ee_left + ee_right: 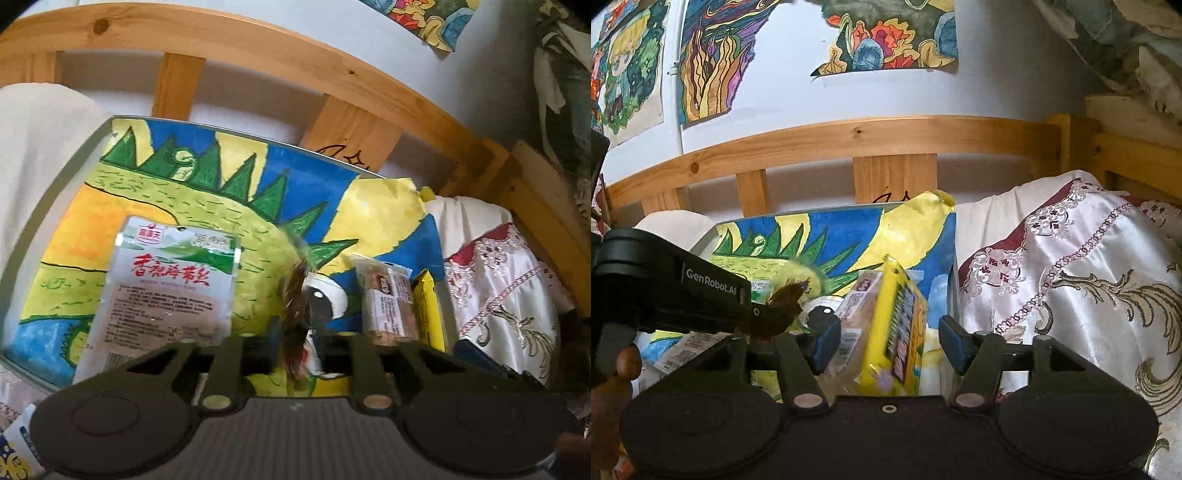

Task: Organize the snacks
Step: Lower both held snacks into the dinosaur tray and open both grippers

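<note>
While both tongs sit open over the tray (955, 280), right tongs (888, 341) straddle the yellow pack (897, 325) by its right rim; left tongs (295, 332) flank a brown snack (297, 306) loosely, with room left.

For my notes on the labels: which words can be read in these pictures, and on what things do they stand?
"GenRobot.AI": on the left gripper, white print along its black arm.
White snack pouch: large red Chinese characters, too blurred to read surely; fine print unreadable.
Yellow snack pack: print blurred, unreadable.

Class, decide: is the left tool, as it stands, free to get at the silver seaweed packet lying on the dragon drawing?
Probably not yet: the left tool has a brown snack between its open fingers. Otherwise the silver seaweed packet lies uncovered to its left.
</note>
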Tool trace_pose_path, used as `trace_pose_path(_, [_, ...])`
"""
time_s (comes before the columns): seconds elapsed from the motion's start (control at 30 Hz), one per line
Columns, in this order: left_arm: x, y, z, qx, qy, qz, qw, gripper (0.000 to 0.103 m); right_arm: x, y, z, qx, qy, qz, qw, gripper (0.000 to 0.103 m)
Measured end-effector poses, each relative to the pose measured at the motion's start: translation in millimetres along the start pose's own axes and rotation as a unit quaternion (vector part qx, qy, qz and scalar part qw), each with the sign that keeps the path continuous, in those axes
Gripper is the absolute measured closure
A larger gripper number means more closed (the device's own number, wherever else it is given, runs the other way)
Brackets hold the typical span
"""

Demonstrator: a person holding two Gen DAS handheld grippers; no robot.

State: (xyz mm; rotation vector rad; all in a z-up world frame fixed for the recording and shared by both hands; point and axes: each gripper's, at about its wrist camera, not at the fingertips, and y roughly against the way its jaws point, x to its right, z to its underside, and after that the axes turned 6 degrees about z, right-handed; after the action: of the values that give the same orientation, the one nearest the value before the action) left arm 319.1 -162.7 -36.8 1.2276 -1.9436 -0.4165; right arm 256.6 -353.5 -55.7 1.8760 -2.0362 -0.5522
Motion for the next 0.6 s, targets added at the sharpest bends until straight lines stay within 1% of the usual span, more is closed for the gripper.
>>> trace_pose_path(0.03, [-1, 2, 0, 0.004, 0.0, -0.004, 1.0, 0.05, 0, 0, 0, 0.001, 0.001, 0.0, 1.0, 0.036])
trace_pose_path(0.1, [-2, 7, 1, 0.018, 0.001, -0.012, 0.9998, 0.046, -1, 1, 1, 0.004, 0.001, 0.0, 1.0, 0.033])
trace_pose_path(0.2, [-5, 15, 1, 0.025, 0.001, -0.017, 0.9995, 0.038, -2, 5, 1, 0.012, -0.001, 0.001, 1.0, 0.026])
trace_pose_path(0.23, [-6, 19, 1, 0.031, 0.001, -0.019, 0.9993, 0.033, -2, 8, 1, 0.016, -0.002, 0.002, 1.0, 0.025])
trace_pose_path(0.27, [-7, 24, 1, 0.038, 0.0, -0.022, 0.999, 0.029, -2, 10, 0, 0.02, -0.002, 0.002, 1.0, 0.023])
trace_pose_path(0.33, [-9, 36, 2, 0.057, -0.002, -0.031, 0.9979, 0.019, -3, 17, -2, 0.032, -0.004, 0.002, 0.999, 0.018])
trace_pose_path(0.37, [-10, 43, 3, 0.067, -0.005, -0.038, 0.997, 0.017, -3, 22, -3, 0.039, -0.005, 0.001, 0.999, 0.015])
trace_pose_path(0.43, [-12, 55, 4, 0.081, -0.011, -0.046, 0.9956, 0.012, -4, 30, -5, 0.05, -0.007, 0.0, 0.999, 0.013])
trace_pose_path(0.5, [-14, 68, 6, 0.091, -0.014, -0.054, 0.9943, 0.007, -5, 40, -5, 0.061, -0.007, -0.002, 0.998, 0.007])
trace_pose_path(0.6, [-18, 87, 10, 0.105, -0.018, -0.063, 0.9923, 0.002, -8, 57, -4, 0.076, -0.007, -0.008, 0.997, 0.005])
